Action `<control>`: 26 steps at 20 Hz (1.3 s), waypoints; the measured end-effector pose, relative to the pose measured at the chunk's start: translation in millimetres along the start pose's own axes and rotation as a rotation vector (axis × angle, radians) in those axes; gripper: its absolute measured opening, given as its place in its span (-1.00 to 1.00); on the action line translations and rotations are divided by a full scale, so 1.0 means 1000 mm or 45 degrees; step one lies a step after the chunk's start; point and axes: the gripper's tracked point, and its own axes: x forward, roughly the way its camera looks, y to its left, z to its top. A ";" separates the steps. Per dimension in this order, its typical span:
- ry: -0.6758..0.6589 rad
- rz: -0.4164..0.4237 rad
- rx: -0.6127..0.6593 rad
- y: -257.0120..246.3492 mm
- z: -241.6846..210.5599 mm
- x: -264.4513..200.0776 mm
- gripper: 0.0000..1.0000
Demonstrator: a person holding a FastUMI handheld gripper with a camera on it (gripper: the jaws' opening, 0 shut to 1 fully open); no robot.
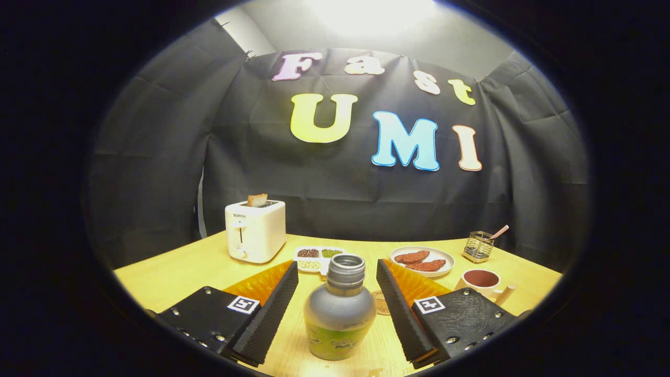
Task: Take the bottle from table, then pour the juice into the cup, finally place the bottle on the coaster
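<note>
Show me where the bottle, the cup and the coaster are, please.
bottle [339, 314]: gripper view, on its grey body, between the open fingers.
cup [481, 279]: gripper view, on the dark drink inside.
coaster [382, 303]: gripper view, on its visible edge behind the bottle.

Bottle [339, 314]: grey body, grey threaded neck, green-yellow label band. Table [172, 272]: light yellow wood. Toaster [255, 231]: white, brown toast in the slot. Plate [445, 268]: white, reddish-brown pieces on it. Cup [481, 283]: white, dark reddish-brown inside. Divided dish [315, 258]: white, with brown, green and pale contents. Coaster [381, 302]: tan, woven pattern.
</note>
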 end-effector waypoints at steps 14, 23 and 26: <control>0.019 0.001 0.100 -0.005 -0.032 0.006 0.63; 0.040 0.021 0.255 -0.026 -0.028 0.009 0.55; 0.016 -0.011 0.313 -0.048 -0.012 0.010 0.55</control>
